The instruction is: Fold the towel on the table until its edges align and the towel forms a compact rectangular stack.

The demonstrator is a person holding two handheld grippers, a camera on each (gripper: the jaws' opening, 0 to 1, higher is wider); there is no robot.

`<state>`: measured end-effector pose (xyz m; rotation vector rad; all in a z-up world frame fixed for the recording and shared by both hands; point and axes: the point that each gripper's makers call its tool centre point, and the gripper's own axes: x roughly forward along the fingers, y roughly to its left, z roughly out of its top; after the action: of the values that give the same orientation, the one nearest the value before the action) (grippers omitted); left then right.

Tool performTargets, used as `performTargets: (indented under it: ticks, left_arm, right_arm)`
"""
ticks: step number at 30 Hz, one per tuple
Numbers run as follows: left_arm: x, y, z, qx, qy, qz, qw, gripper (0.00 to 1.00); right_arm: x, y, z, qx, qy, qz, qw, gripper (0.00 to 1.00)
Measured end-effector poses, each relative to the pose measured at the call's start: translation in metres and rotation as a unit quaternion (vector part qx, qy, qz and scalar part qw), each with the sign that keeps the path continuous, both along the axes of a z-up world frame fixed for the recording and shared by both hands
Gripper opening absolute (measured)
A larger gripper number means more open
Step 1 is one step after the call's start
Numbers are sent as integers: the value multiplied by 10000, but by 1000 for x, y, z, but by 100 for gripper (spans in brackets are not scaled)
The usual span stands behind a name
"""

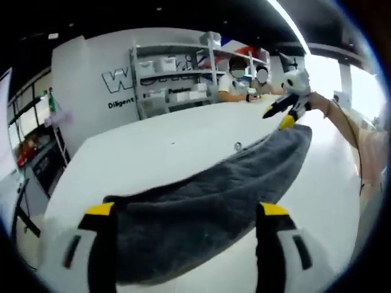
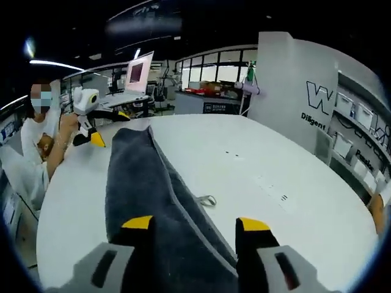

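A dark grey towel (image 1: 201, 201) lies on the white table (image 1: 153, 152) as a long, narrow folded strip. One end rests between the wide-apart jaws of my left gripper (image 1: 187, 209), which is open over it. At the strip's far end, my right gripper (image 1: 278, 117) hovers with its yellow tips apart. In the right gripper view the towel (image 2: 137, 177) runs away from my open right gripper (image 2: 195, 223) toward the left gripper (image 2: 110, 127), which is held by a hand at the far end with its jaws spread.
A small loop-shaped thing (image 2: 208, 200) lies on the table (image 2: 275, 177) just beside the towel's long edge. Shelves with white bins (image 1: 177, 73) and a lettered white wall stand beyond the table. People sit at its far side (image 1: 238, 82). A monitor (image 2: 139, 70) stands behind.
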<state>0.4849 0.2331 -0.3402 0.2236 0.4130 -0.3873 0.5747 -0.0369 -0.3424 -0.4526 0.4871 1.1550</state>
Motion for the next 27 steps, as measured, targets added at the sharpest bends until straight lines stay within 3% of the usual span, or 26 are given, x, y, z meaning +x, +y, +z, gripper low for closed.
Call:
performTargets:
  ticks: [3, 9, 14, 22, 27]
  left_arm:
    - [0, -1, 0, 17, -7, -32, 10000, 99]
    - [-1, -3, -2, 66, 45, -85, 9999, 99]
    - [-1, -6, 0, 60, 11, -128, 9999, 99]
    - [-3, -13, -4, 82, 87, -243, 9996, 99]
    - [-3, -16, -5, 99, 110, -302, 9994, 99]
  right_arm:
    - [-1, 25, -13, -151, 111, 233, 9996, 49]
    - [-7, 54, -29, -273, 260, 540, 9978, 29]
    - [-6, 57, -44, -476, 362, 554, 9967, 28]
    - [-4, 58, -62, -650, 611, 507, 9947, 18]
    - [-9, 57, -64, -598, 857, 522, 9932, 3]
